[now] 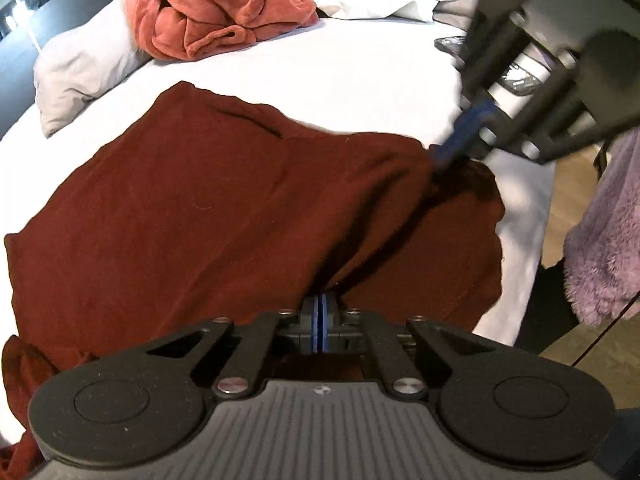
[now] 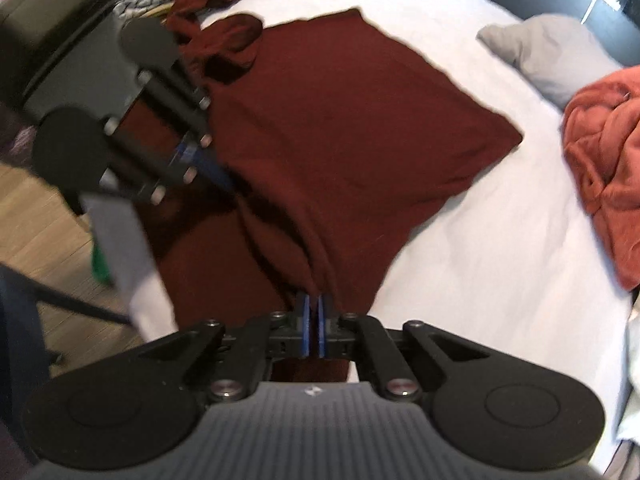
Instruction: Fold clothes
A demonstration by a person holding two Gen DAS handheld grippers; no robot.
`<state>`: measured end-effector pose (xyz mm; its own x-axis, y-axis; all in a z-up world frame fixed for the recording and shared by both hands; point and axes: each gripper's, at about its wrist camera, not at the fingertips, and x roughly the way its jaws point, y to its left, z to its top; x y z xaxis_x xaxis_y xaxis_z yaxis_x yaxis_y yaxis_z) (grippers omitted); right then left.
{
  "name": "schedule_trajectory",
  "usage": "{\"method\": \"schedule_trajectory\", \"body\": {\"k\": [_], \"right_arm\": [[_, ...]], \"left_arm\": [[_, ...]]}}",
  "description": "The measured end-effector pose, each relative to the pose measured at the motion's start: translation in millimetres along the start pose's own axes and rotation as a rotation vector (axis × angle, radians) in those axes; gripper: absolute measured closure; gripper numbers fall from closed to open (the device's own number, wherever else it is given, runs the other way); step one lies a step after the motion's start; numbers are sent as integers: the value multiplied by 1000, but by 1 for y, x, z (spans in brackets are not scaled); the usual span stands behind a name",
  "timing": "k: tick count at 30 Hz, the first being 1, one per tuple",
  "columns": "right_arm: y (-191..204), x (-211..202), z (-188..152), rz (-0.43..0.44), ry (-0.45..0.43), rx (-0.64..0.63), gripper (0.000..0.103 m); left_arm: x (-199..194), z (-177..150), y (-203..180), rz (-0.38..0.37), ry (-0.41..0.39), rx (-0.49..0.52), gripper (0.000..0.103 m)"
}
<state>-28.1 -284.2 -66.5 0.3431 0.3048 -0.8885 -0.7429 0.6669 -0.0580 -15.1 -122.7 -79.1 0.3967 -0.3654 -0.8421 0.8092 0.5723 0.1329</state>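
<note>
A: The maroon garment (image 1: 224, 208) is spread on the white bed (image 1: 340, 80); its near edge is pinched by the left gripper (image 1: 321, 312), jaws closed tight on cloth.

B: The right gripper (image 2: 313, 308) is likewise clamped on it; a fold appears to be under way; both edges should next be carried across together and laid level.
</note>
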Motion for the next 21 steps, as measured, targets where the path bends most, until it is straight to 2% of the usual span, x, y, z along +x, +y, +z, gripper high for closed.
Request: {"method": "schedule_trajectory", "body": {"k": [4, 8, 14, 15, 16, 17, 18, 19, 21], "right_arm": [[1, -5, -6, 42, 26, 3, 99], [2, -6, -9, 90, 58, 0, 99], [-8, -20, -7, 147, 33, 43, 95], [-10, -24, -5, 150, 20, 50, 92], [-13, -28, -3, 146, 3, 58, 84], [-16, -32, -1, 141, -15, 71, 75], [-19, -35, 0, 134, -32, 85, 60], [-22, -37, 2, 127, -50, 99, 59], [-27, -38, 8, 100, -66, 124, 59]], "left_arm": [[-10, 3, -5, -49, 7, 29, 103], [-11, 1, -12, -88, 53, 73, 103], [-28, -5, -10, -153, 50, 46, 102], [-34, -6, -8, -161, 39, 43, 101], [-38, -6, -6, -167, 29, 37, 98], [-44, -7, -3, -173, 17, 27, 96], [-50, -8, 1, -179, 3, 15, 90], [-56, -9, 5, -185, -10, 2, 83], [-68, -14, 18, -169, -34, -34, 75]]}}
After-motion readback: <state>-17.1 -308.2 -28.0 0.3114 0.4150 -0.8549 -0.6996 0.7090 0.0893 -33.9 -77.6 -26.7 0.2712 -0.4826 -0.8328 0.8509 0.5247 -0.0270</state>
